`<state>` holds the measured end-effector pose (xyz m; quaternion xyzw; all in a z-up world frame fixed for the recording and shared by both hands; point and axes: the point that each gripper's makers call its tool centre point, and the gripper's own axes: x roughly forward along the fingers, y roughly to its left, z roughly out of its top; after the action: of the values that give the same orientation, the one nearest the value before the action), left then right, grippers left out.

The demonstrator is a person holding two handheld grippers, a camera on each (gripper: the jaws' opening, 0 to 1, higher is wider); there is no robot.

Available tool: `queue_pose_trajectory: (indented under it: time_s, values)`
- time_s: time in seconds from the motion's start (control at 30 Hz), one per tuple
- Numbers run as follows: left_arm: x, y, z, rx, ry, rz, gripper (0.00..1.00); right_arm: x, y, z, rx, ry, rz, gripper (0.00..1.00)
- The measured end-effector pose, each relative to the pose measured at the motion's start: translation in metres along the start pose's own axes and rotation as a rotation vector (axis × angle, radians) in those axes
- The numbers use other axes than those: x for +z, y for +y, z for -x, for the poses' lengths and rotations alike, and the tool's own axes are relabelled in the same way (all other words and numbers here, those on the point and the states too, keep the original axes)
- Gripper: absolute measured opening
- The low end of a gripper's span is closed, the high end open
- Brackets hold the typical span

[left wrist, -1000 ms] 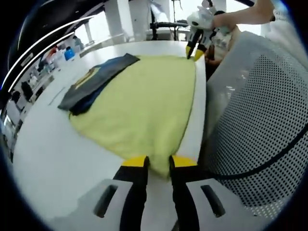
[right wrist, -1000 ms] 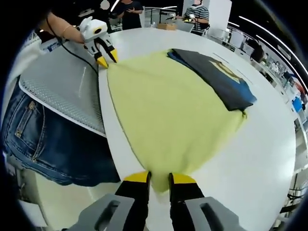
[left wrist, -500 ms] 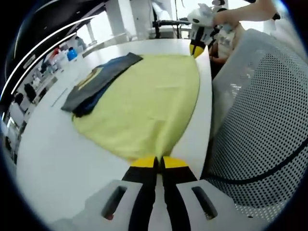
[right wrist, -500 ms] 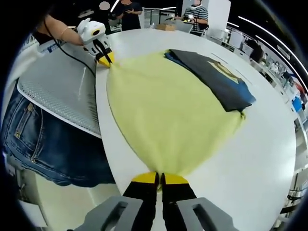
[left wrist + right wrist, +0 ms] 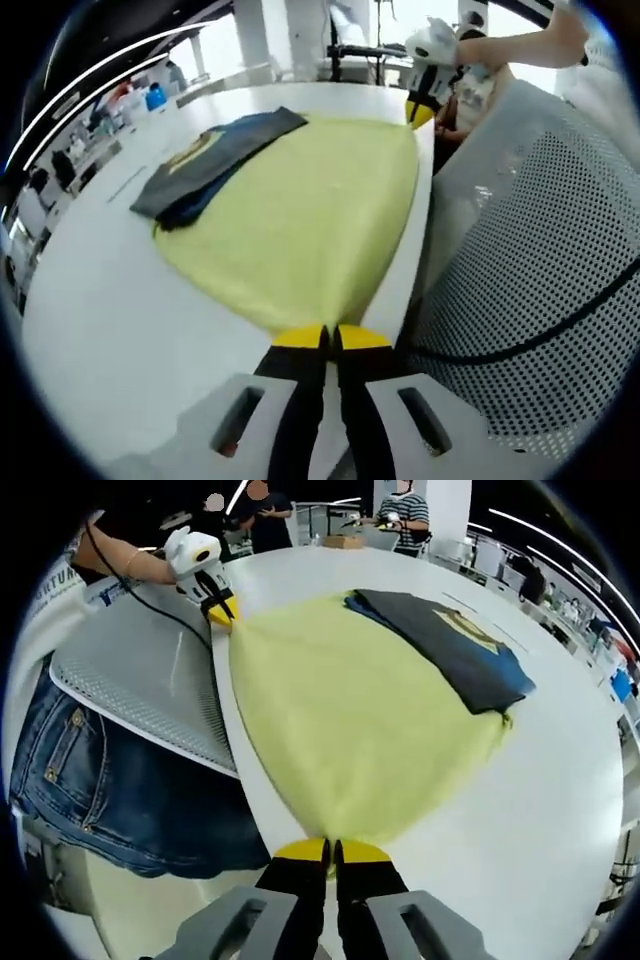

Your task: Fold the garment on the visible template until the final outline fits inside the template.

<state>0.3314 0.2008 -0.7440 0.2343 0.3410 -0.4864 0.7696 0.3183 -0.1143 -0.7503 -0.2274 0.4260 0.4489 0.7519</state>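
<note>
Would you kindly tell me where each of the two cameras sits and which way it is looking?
Left gripper view: rides on the left gripper, shut on one corner of the yellow cloth garment, looking along the round white table; a bare forearm shows.
Right gripper view: rides on the right gripper, shut on the opposite corner, looking back; blue jeans show.
Shared: garment, table, dark folded garment, each other's gripper.

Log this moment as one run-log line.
left gripper: shut on yellow garment | right gripper: shut on yellow garment | dark folded garment: on table
</note>
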Motion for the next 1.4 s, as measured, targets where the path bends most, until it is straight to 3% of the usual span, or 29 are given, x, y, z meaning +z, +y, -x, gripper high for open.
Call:
queue_pose_trajectory:
  time_s: [0.43, 0.67, 0.87, 1.13, 1.4]
  values:
    - [-0.009, -0.030, 0.015, -0.050, 0.023, 0.100, 0.00, -0.001, 0.023, 0.011, 0.037, -0.027, -0.048, 0.00]
    - [-0.007, -0.034, 0.024, -0.082, 0.034, 0.096, 0.00, 0.004, 0.030, 0.020, 0.058, -0.032, -0.048, 0.00]
    - [0.005, -0.022, 0.031, -0.075, 0.016, 0.102, 0.00, 0.015, 0.021, 0.025, 0.028, -0.055, -0.012, 0.00]
    - [0.025, 0.004, 0.041, -0.027, -0.030, 0.081, 0.00, 0.040, -0.004, 0.037, -0.053, -0.169, -0.042, 0.00]
    - [0.042, 0.027, 0.044, 0.003, -0.051, 0.070, 0.00, 0.059, -0.022, 0.041, -0.091, -0.200, -0.021, 0.00]
